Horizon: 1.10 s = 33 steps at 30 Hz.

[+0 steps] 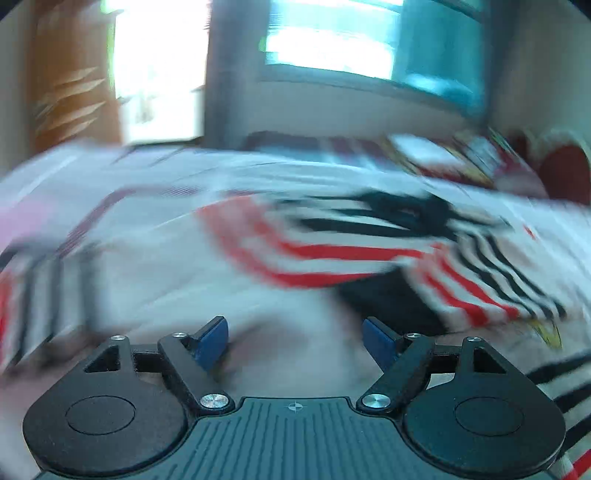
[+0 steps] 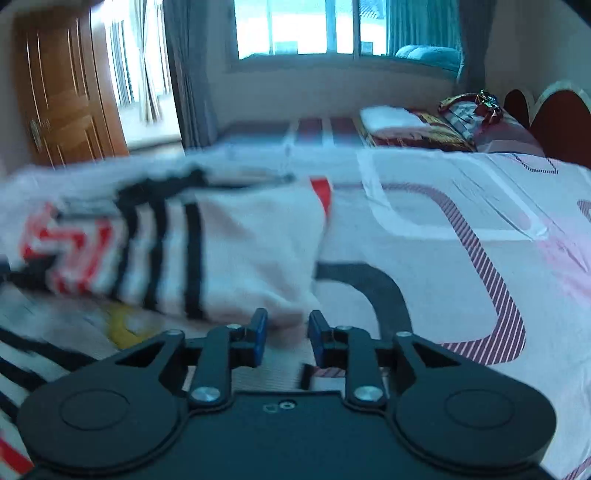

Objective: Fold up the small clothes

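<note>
A small white garment with red and black stripes [image 1: 332, 254] lies on the bed, blurred by motion. My left gripper [image 1: 295, 339] is open, its blue pads wide apart just above the white cloth, holding nothing. In the right wrist view the same garment [image 2: 166, 251] lies folded over on the left, its white edge reaching down to my right gripper [image 2: 286, 338]. The right gripper's blue pads stand a little apart with the cloth's edge right at them; I cannot tell whether they pinch it.
The bed sheet [image 2: 461, 240] is pale with pink and dark striped loops. Folded bedding and pillows [image 2: 424, 125] lie at the far end by a dark red headboard [image 2: 554, 125]. A wooden door [image 2: 62, 96] and a window [image 2: 314, 29] stand beyond.
</note>
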Each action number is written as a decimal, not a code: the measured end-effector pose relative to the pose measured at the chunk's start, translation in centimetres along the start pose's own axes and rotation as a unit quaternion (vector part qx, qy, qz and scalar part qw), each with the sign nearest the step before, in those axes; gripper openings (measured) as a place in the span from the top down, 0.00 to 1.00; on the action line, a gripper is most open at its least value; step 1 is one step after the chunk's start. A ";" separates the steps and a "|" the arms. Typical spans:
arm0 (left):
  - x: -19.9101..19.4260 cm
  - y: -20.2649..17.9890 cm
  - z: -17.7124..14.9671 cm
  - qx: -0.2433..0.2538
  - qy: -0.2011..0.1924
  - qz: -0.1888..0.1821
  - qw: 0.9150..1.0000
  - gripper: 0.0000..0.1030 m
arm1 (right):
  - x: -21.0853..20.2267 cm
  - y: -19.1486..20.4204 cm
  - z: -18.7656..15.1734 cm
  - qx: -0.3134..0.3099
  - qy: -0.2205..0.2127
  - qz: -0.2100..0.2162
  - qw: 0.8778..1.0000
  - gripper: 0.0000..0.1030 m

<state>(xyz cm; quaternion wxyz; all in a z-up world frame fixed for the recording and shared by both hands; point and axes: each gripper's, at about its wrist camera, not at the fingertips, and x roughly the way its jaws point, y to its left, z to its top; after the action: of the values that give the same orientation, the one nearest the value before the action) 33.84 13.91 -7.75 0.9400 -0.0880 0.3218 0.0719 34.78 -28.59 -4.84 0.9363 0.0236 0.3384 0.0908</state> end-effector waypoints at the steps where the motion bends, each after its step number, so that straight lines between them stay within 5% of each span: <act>1: -1.4 2.9 -0.7 -0.047 -0.010 0.019 0.999 0.23 | -0.4 0.2 0.0 0.007 0.000 0.002 1.000 0.75; 3: -4.0 8.0 -2.3 -0.123 -0.029 0.067 0.990 0.41 | -0.9 0.7 -0.3 0.011 0.002 0.005 1.000 0.74; 5: -5.9 13.0 -4.0 -0.202 -0.043 0.094 0.974 0.42 | -1.2 1.4 -0.4 0.008 0.010 0.011 1.000 0.73; 9: -6.9 21.3 -6.7 -0.374 -0.063 0.094 0.921 0.43 | -1.0 3.5 -0.8 -0.007 0.024 0.017 1.000 0.72; 11: -6.9 23.6 -7.3 -0.412 -0.083 0.090 0.903 0.45 | -1.0 4.6 -0.4 -0.015 0.021 0.023 0.999 0.71; 14: -6.2 25.6 -7.4 -0.437 -0.093 0.083 0.891 0.49 | -1.3 6.2 0.1 -0.025 0.012 0.032 0.999 0.68; 19: -4.9 27.5 -7.0 -0.451 -0.106 0.065 0.884 0.49 | -1.6 7.2 0.9 -0.034 -0.002 0.039 0.999 0.65; 22: -4.0 27.6 -6.0 -0.437 -0.100 0.076 0.891 0.55 | -0.9 6.5 1.2 -0.013 0.003 0.033 0.999 0.65; 24: -3.4 26.8 -4.6 -0.394 -0.075 0.115 0.909 0.80 | -0.4 5.6 1.3 0.009 0.010 0.022 1.000 0.65; 26: -2.9 26.7 -3.9 -0.375 -0.068 0.124 0.916 0.92 | -0.3 4.7 1.4 0.027 0.011 0.017 0.999 0.65; 29: -3.2 25.3 -2.1 -0.338 -0.087 0.122 0.929 0.95 | -0.1 4.1 1.2 0.034 0.011 0.010 0.999 0.65; 33: -3.5 19.2 2.6 -0.219 -0.115 0.067 0.967 0.95 | -0.1 3.6 1.0 0.043 0.009 0.006 0.999 0.65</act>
<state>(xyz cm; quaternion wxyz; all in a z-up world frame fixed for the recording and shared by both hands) 28.95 32.92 -5.83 0.9215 -0.2612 0.1929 0.2132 34.79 -25.03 -3.67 0.9306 0.0648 0.3506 0.0825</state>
